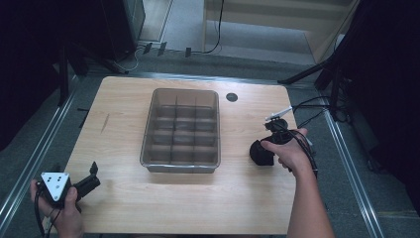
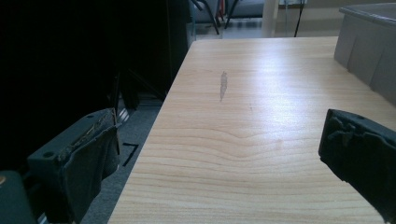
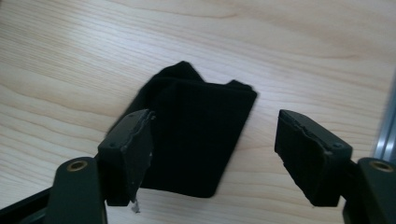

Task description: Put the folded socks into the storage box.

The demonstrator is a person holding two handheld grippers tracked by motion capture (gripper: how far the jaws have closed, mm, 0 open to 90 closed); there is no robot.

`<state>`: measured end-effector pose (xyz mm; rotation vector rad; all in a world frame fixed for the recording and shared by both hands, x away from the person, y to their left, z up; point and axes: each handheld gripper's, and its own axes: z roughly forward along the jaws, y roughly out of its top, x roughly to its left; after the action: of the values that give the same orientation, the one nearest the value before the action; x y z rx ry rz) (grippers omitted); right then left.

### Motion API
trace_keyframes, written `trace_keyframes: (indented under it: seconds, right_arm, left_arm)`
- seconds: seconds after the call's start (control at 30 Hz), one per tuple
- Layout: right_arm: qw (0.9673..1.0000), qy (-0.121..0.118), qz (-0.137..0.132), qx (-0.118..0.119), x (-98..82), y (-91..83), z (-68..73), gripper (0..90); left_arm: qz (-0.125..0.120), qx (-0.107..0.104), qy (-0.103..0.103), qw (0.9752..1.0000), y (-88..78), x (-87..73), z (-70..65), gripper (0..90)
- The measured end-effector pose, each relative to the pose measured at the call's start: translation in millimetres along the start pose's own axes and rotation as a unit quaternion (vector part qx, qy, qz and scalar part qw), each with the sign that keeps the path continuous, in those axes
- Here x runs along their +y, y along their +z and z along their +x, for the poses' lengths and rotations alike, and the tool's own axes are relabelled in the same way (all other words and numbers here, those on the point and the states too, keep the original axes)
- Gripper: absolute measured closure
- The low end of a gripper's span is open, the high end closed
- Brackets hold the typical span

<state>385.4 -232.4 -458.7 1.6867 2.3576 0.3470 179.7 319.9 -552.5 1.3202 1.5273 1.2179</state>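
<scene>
One folded black cloth (image 3: 196, 135) lies flat on the table (image 3: 303, 51).

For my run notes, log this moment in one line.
right gripper: open over black cloth | left gripper: open, idle | bin: centre

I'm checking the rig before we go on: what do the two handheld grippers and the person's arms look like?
Both are black two-jaw tools. The left gripper carries a grey three-cornered plate with small dark dots; its pads look worn and rough. The right gripper trails black cables and has brass-coloured screw holes. Both forearms are bare, no sleeves visible.
</scene>
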Motion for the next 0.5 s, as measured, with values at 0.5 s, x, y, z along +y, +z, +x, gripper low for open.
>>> trace_keyframes:
  seconds: [0.5]
  right_arm:
    - [0.9969,0.064,0.045,0.010,1.7,43.3,10.5,23.0]
  left_arm:
    - [0.002,0.000,0.002,1.0000,0.2,0.2,-0.3,0.0]
